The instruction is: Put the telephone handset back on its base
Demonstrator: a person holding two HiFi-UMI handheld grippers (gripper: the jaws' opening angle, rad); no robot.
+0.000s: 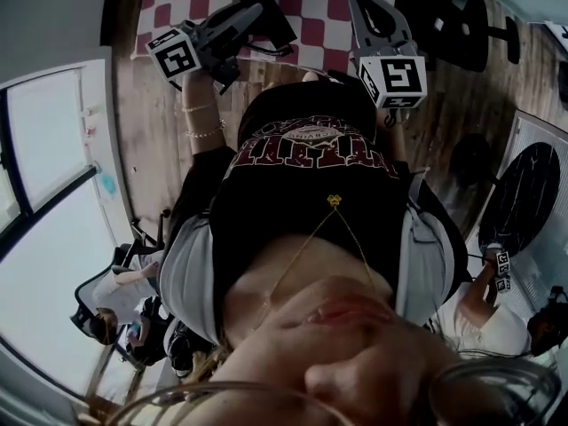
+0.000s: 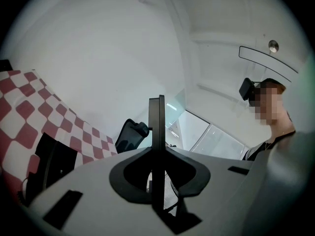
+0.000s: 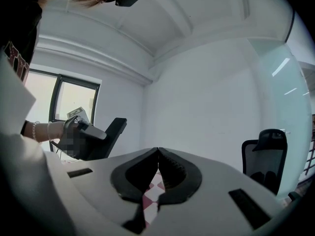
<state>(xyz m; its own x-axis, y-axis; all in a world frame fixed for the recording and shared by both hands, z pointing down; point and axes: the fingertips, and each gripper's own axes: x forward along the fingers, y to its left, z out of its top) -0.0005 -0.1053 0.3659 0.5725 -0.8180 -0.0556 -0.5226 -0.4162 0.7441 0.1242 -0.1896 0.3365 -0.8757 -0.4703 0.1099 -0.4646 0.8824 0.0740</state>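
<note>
Head view: left gripper [image 1: 240, 20] and right gripper [image 1: 366, 11] over the desk's checked cloth [image 1: 311, 16]. A dark shape [image 1: 266, 3] lies between them, possibly the telephone; the handset cannot be told apart.

Left gripper view: left gripper [image 2: 157, 102] jaws pressed together, empty, tilted upward.

Right gripper view: right gripper [image 3: 158, 154] jaws together, holding nothing.

Risk: both are aimed off the desk, so a blind reach may knock the telephone.

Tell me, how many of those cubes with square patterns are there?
2. The left cube sits at the head view's upper left, the right cube at its upper right. I see no others.
</note>
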